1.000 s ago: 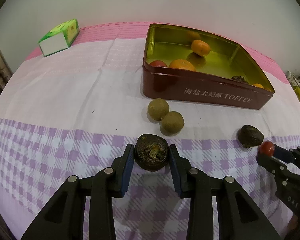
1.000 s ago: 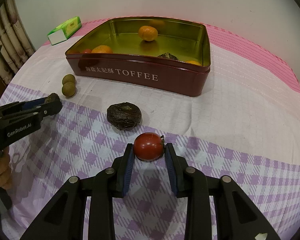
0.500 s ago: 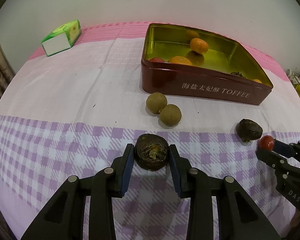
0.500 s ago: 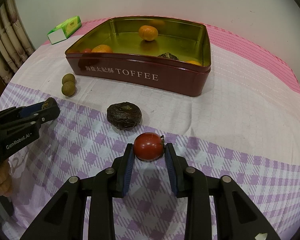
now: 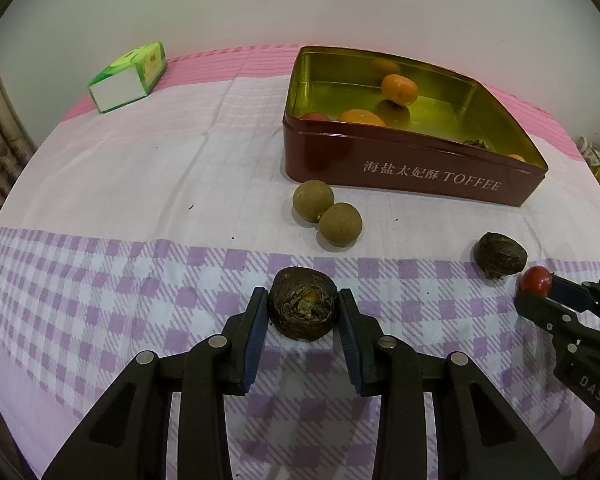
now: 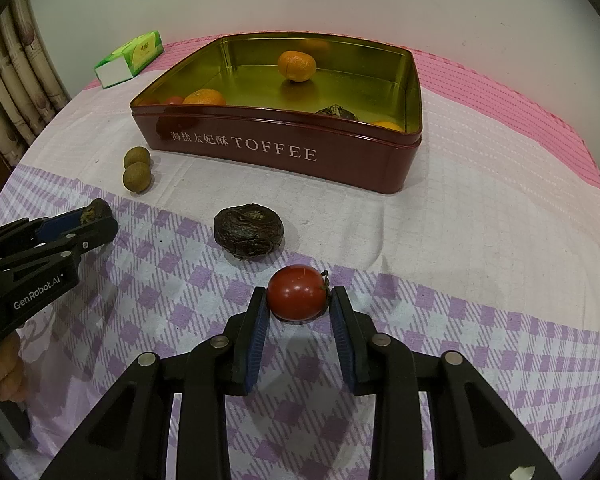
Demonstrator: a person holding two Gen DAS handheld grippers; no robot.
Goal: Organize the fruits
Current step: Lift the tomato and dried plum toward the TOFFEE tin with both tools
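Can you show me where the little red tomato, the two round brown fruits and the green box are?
red tomato (image 6: pixel 297 292), right wrist view, its shiny front.
round brown fruits (image 5: pixel 327 213), left wrist view, where the pair meets.
green box (image 5: pixel 129 76), left wrist view, its white end.

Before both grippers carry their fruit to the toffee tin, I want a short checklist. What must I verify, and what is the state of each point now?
1. Left gripper grips the wrinkled dark fruit: ok, both pads press its sides.
2. Right gripper grips the red tomato: ok, held between the pads.
3. Held fruits clear of the cloth: cannot tell.
4. Toffee tin open with free floor: ok, no lid; the oranges and other fruit leave bare bottom.
5. Path to the tin: not ok for a low move. Two round brown fruits lie ahead of the left gripper, another dark fruit ahead of the right; lift over them.
6. Grippers apart: ok.
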